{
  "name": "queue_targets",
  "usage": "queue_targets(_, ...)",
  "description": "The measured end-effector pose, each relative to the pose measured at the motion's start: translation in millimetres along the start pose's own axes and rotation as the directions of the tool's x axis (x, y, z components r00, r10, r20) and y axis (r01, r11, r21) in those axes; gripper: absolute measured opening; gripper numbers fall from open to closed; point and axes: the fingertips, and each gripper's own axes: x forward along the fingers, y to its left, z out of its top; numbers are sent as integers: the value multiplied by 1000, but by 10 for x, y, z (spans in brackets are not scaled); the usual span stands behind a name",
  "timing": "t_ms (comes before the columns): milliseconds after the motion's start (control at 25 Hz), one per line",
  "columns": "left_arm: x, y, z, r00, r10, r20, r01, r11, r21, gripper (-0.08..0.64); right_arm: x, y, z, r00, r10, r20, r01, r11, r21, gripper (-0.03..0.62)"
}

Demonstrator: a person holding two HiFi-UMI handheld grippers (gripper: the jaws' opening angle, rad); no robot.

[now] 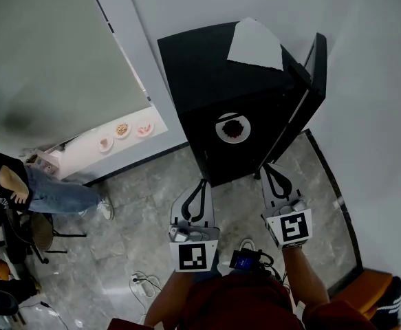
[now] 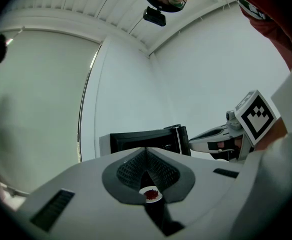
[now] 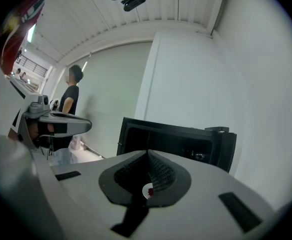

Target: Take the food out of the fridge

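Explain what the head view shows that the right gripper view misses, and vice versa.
Only the head view: the white paper sheet atop the black box-shaped fridge, and the grey stone floor. Only the right gripper view: the ribbed white ceiling and the black head-mounted camera. Both: the fridge with its door open, the round white plate of dark red food, the left gripper.

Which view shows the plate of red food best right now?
Head view: the whole plate shows unobstructed against the black fridge. The left gripper view shows it tiny through a gap between its jaws; the right gripper view catches only a sliver.
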Motion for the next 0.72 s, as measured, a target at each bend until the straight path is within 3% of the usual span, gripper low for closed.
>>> queue_targets(120,69,0,-133,1000,-11,-19,11,1000,6,15,108,-18,-146,1000,-1,-23,1,1000,14,23)
queue_targets(240,159,-41,-310,997,-54,-62,60,992,108,15,214,-56,-339,999,4,-50,-3,1000,21,23)
queue_targets(360,234,-46,-490,995,-52,-81,59,994,90,15,317,-99,-520,999,-9,-48,10,1000,27,23)
queue_targets(480,321,-29,-678,997,-14,-78,13,1000,-13,15,434,-127,-721,998,-8,-56,10,1000,29,23)
queue_targets(720,409,-91,-1132,990,-39,-132,43,999,21,16,599,-199,-1083,999,-22,-23,23,999,40,23)
